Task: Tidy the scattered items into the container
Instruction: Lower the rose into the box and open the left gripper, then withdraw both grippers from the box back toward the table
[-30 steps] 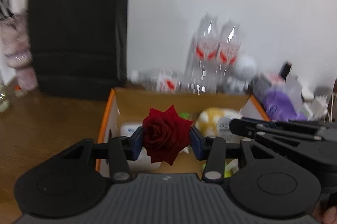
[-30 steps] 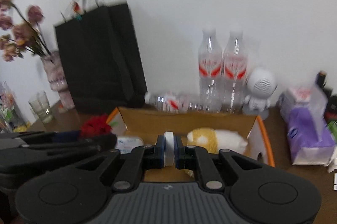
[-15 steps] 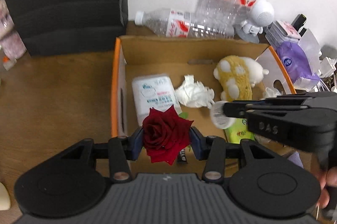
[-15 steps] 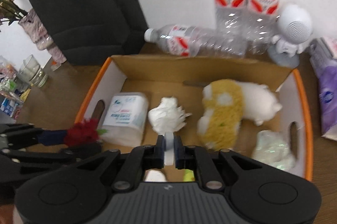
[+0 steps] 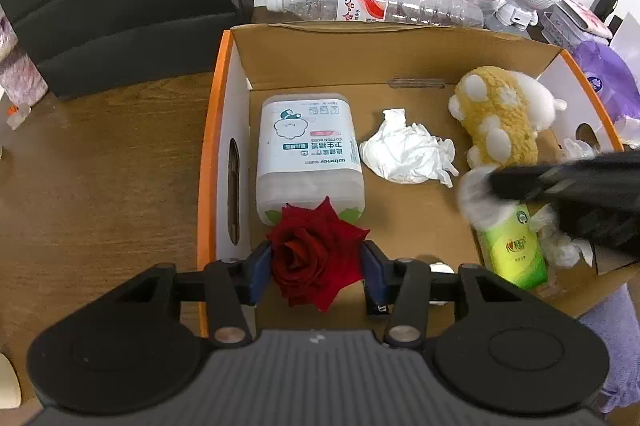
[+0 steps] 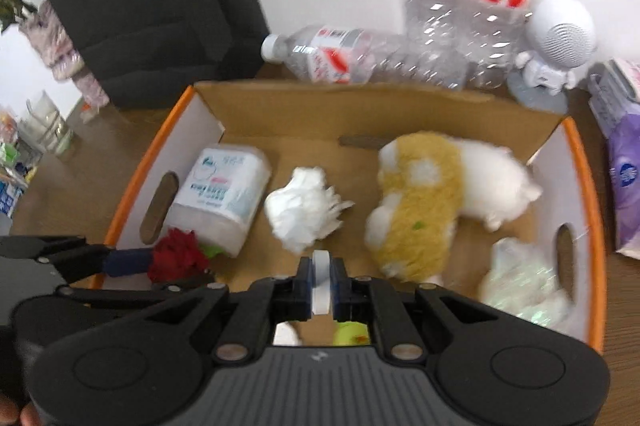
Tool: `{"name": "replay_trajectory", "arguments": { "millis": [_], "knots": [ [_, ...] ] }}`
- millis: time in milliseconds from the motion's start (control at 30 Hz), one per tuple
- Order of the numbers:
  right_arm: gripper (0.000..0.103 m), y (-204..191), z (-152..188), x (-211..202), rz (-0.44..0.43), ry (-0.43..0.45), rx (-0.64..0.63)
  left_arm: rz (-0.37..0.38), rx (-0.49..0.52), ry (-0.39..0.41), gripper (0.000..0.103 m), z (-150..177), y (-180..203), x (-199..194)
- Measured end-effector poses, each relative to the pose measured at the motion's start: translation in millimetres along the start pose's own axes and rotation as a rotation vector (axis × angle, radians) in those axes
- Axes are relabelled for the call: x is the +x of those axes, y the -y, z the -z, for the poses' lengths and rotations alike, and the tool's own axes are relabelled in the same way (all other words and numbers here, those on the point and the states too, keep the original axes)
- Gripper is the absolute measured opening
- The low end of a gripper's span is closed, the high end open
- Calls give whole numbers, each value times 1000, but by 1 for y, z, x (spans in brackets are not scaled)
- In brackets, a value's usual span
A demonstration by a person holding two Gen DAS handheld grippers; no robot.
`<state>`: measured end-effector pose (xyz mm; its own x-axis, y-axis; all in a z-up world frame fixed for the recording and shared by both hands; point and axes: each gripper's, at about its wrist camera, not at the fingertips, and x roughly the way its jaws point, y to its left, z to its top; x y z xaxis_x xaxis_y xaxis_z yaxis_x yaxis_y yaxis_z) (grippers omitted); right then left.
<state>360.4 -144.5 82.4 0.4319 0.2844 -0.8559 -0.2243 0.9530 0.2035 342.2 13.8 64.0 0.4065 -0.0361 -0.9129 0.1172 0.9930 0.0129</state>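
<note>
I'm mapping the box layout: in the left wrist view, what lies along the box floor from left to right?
cotton bud tub → crumpled tissue → yellow and white plush toy. The red rose, held by the left gripper, sits just in front of the tub.

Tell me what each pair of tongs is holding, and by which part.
Left tongs: red rose, gripped across its bloom. Right tongs: small white disc, pinched across its flat faces.
</note>
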Motion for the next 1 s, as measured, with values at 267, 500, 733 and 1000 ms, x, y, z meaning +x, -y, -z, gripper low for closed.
{"name": "replay_trajectory", "arguments": {
  "millis": [267, 500, 733, 1000],
  "knots": [
    [8, 60, -18, -42, 178, 79, 21, 39, 6, 2, 51, -6, 17, 2],
    [8, 85, -10, -4, 179, 71, 54, 43, -21, 19, 66, -10, 15, -2],
    [17, 93, -4, 17, 94, -14, 98, 28, -24, 48, 70, -10, 9, -15],
    [64, 82, -8, -29, 164, 40, 100, 11, -72, 66, 87, -13, 13, -37]
  ]
}}
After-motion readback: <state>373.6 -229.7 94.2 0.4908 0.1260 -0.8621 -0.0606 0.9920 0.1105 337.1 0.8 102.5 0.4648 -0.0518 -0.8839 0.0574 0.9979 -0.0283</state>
